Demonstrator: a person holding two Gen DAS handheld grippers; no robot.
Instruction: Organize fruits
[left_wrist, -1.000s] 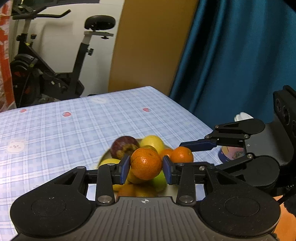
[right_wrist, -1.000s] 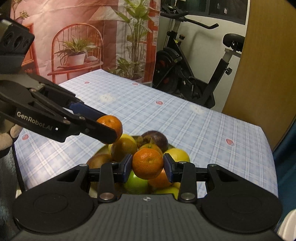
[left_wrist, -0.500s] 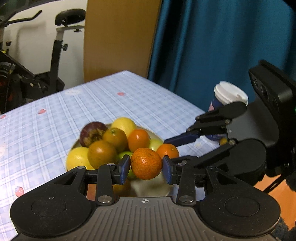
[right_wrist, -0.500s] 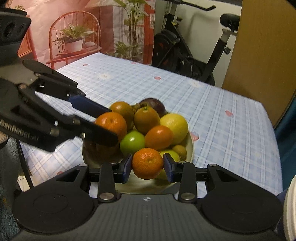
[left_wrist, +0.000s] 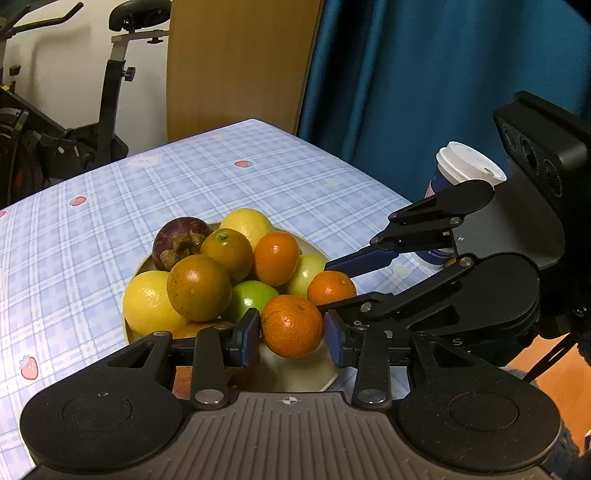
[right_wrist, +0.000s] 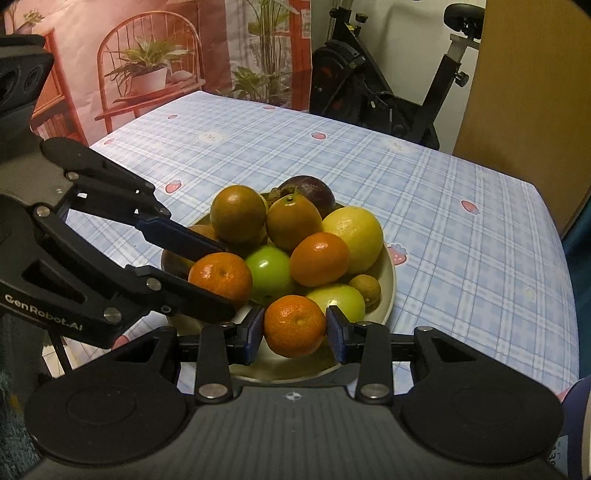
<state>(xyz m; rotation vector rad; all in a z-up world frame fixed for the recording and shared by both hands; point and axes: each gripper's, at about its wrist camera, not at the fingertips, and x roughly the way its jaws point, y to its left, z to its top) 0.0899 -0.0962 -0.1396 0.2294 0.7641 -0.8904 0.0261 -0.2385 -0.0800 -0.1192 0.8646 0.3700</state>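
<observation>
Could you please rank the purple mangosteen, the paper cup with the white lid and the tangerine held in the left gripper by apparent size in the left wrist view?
1. Tangerine in the left gripper: largest, though nearest the camera.
2. Mangosteen and paper cup: unsure; the right gripper hides the cup's lower part.

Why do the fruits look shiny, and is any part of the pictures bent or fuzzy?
Left wrist view: a lamp makes a white glint on the brownish orange, and the table edge curves from the fisheye lens. Right wrist view: glare sits on the green apple, the fruit is sharp, and the exercise bike leans at the picture's rim.
</observation>
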